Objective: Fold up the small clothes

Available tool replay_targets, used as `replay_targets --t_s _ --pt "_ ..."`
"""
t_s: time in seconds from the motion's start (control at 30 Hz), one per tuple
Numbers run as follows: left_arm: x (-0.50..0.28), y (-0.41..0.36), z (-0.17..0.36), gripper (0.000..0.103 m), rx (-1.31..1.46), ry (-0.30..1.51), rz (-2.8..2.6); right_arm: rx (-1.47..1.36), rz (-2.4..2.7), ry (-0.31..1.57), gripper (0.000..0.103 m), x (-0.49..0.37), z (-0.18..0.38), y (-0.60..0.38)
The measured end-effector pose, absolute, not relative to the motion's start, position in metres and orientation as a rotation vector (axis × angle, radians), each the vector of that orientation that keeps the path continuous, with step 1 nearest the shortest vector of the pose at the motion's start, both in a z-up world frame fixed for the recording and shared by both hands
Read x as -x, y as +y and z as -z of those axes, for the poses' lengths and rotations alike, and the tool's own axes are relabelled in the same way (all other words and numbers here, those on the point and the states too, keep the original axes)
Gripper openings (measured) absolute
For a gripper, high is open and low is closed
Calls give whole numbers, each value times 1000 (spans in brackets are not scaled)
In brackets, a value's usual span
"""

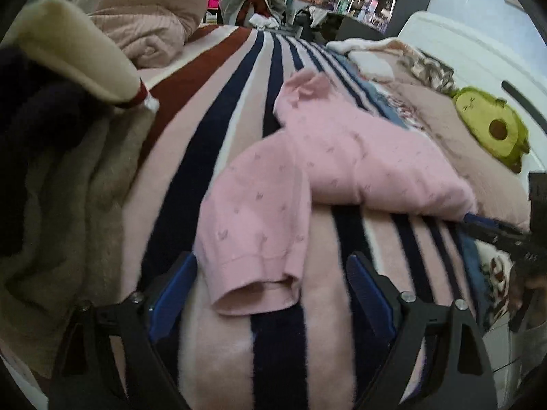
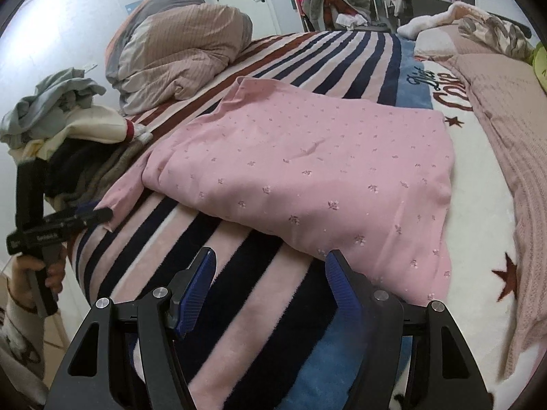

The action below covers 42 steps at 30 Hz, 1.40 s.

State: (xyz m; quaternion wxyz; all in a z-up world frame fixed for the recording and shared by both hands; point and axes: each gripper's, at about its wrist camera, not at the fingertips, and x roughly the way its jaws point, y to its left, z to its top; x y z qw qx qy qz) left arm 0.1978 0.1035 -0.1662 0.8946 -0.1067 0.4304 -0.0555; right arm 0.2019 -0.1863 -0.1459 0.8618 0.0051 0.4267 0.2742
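Observation:
A small pink top (image 2: pixel 307 171) with tiny flower prints lies on the striped blanket (image 2: pixel 239 290), its body folded into a flat rectangle. One sleeve (image 1: pixel 253 232) stretches toward my left gripper (image 1: pixel 273 273), which is open with its blue pads either side of the cuff. My right gripper (image 2: pixel 270 273) is open and empty, just short of the top's near edge. The right gripper also shows at the right edge of the left wrist view (image 1: pixel 506 235); the left one shows at the left of the right wrist view (image 2: pixel 85 218).
A heap of other clothes (image 2: pixel 68 130) lies left of the top. A bunched duvet (image 2: pixel 181 51) sits at the back left. A pink cover (image 2: pixel 506 119) and a green avocado plush (image 1: pixel 492 126) lie to the right. Shelves and a chair stand beyond the bed.

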Motion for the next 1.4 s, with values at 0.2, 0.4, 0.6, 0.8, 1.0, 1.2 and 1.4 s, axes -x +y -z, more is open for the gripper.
replay_targets --t_s 0.2,0.4,0.6,0.8,1.0,1.2,1.4 --pt "-207 106 151 9 236 834 137 -25 -583 900 63 -206 147 -185" --pt "-235 88 85 8 111 670 142 -40 -592 886 63 -207 144 -186" --pt "-287 21 76 10 94 696 374 -53 -603 871 63 -207 143 -193" --pt "-315 -25 129 60 84 876 476 -85 -603 877 63 -212 147 -208" --pt "-274 3 114 75 159 817 519 -90 -612 870 63 -213 146 -215" --pt "-236 65 104 79 312 785 407 -86 -604 828 63 -210 135 -216" --pt "-250 94 152 79 566 862 391 -65 -582 786 63 -213 122 -216"
